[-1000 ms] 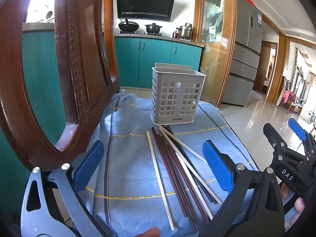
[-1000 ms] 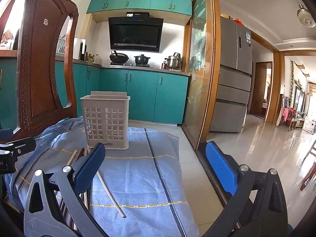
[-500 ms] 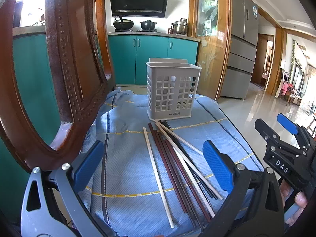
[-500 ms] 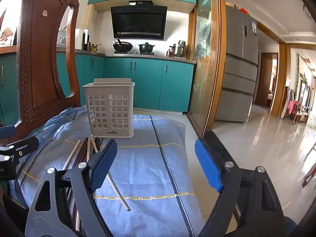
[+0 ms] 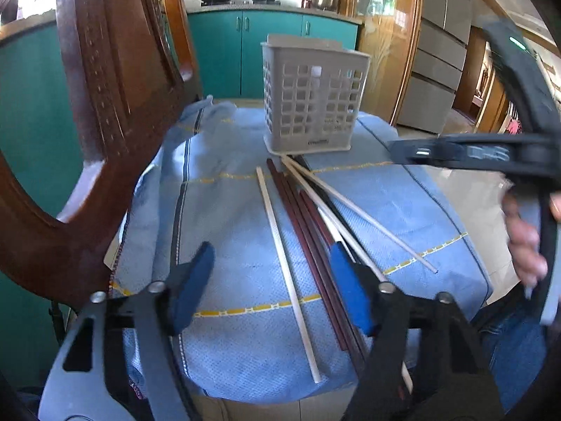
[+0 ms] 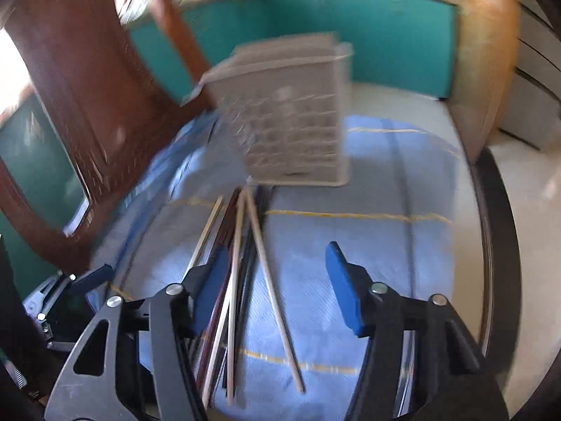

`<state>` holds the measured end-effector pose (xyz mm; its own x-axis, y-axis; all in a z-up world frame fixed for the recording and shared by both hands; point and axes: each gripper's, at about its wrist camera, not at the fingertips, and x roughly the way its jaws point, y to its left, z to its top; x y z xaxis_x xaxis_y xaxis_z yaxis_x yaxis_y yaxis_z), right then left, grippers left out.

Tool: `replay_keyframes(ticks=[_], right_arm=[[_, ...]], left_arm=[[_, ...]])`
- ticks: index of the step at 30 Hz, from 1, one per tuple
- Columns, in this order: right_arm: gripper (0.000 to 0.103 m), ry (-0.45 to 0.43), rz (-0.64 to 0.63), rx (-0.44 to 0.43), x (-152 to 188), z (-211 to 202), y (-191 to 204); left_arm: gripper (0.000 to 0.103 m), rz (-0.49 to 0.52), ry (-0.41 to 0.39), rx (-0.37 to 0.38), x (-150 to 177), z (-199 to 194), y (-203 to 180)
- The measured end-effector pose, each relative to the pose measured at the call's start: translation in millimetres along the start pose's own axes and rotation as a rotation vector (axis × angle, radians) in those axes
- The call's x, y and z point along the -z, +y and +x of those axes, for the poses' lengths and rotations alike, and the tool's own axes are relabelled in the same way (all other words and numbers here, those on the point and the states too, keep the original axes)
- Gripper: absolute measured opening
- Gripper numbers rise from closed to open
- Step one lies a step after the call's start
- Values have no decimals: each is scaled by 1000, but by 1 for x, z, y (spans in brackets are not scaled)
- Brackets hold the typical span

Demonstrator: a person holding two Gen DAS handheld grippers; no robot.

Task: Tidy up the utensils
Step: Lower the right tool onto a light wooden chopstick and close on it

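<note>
- Utensil basket: pale, perforated and upright on the blue cloth; it serves as the landmark for all positions below. No utensil is visible inside it.
- Chopsticks: a loose bundle of light and dark-red sticks lying flat on the cloth. Their far tips sit just in front of the basket's base, and their long axes run from the basket back toward both grippers, fanning slightly.
- Single light chopstick: lies apart on the chair side of the bundle, roughly parallel to it.
- Left gripper: fingers apart and empty, straddling the single light stick and the dark-red sticks at the end far from the basket.
- Right gripper: fingers likewise apart and empty, over the same end of the bundle; this view is motion-blurred. One light stick lies between its fingers.
- Judgement: both grippers are about equally near, and the fingers already span across the sticks, as a pinch requires.
- Wooden chair back: rises beside the cloth, left of the basket, crowding the left gripper's side.
</note>
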<state>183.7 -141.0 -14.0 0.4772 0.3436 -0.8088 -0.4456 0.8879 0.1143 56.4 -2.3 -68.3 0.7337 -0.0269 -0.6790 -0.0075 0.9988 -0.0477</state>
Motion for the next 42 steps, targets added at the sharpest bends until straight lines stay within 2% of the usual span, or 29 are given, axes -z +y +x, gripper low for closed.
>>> replay_keyframes(ticks=[2, 4, 5, 9, 12, 14, 15, 16, 17, 22, 27, 30, 33, 35, 37, 39, 42], right_arm=[[51, 35, -62, 36, -6, 20, 13], [42, 79, -95, 30, -6, 42, 24], [40, 84, -96, 21, -5, 48, 27], [40, 113, -95, -22, -2, 59, 40], [40, 131, -155, 51, 4, 73, 58], [32, 150, -140, 56, 6, 79, 57], [20, 154, -128, 51, 5, 82, 54], [12, 159, -96, 11, 5, 81, 50], [12, 169, -57, -14, 4, 81, 45], [12, 149, 71, -20, 0, 68, 13], [12, 183, 246, 28, -1, 68, -39], [13, 218, 287, -43, 4, 75, -48], [14, 181, 258, -26, 2, 70, -44], [17, 155, 211, 50, 0, 65, -38], [19, 143, 186, 88, -2, 66, -34], [19, 145, 180, 105, -3, 69, -32], [19, 163, 166, 115, -2, 87, -27]], left_arm=[[66, 8, 5, 1, 2, 2, -1], [65, 18, 14, -8, 2, 5, -2], [65, 20, 21, -10, 2, 7, -2], [65, -1, 57, -4, 2, 15, 0], [65, -16, 73, -3, 2, 20, 2], [65, -18, 83, 0, 1, 23, 0], [65, -14, 87, 2, 1, 24, -1], [65, -11, 88, 3, 2, 24, -2], [66, -7, 88, 3, 2, 24, -3], [66, -4, 91, -4, 3, 21, -2], [66, -4, 123, -27, -14, 26, 5], [66, 40, 182, -27, -37, 38, 5], [64, 99, 232, -34, -58, 57, 4], [52, 111, 277, -36, -71, 75, 8], [40, 78, 311, -11, -76, 91, 16], [39, 22, 337, 40, -72, 102, 23], [39, 14, 383, 37, -63, 118, 19]])
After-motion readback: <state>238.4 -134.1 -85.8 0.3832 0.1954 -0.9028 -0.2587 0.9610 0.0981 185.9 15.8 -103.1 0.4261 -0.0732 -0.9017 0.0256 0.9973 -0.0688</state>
